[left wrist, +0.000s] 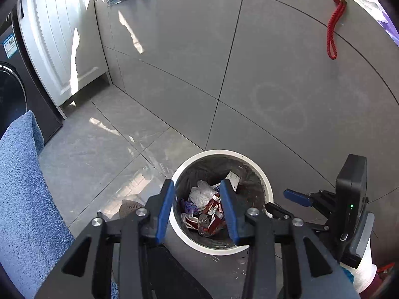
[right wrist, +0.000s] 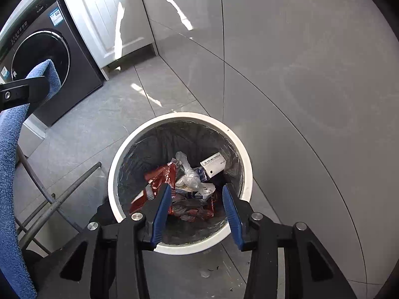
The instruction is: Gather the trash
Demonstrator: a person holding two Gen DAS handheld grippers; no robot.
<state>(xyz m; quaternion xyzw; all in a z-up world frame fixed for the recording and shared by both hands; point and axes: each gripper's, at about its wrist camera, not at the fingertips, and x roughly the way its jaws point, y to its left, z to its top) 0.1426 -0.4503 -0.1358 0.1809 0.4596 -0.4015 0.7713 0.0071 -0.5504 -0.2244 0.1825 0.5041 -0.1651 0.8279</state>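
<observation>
A round bin with a white rim [left wrist: 219, 152] [right wrist: 179, 117] and a dark liner stands on the grey floor against the tiled wall. Inside lie red wrappers [left wrist: 212, 205] [right wrist: 160, 174], crumpled clear plastic [left wrist: 200, 194] [right wrist: 189, 177] and a white labelled carton [right wrist: 214, 164]. My left gripper [left wrist: 196, 184] hangs above the bin mouth, open, with nothing between its blue pads. My right gripper [right wrist: 196, 188] is also over the bin, open and empty. In the left wrist view the right gripper's blue finger [left wrist: 296, 196] shows beside the bin's right edge.
A blue towel [left wrist: 22, 186] [right wrist: 10, 174] hangs on a metal rack [right wrist: 57, 199] at the left. A dark washing machine [right wrist: 49, 62] and a white cabinet [left wrist: 62, 44] stand at the back left. A red cord [left wrist: 333, 30] hangs on the wall.
</observation>
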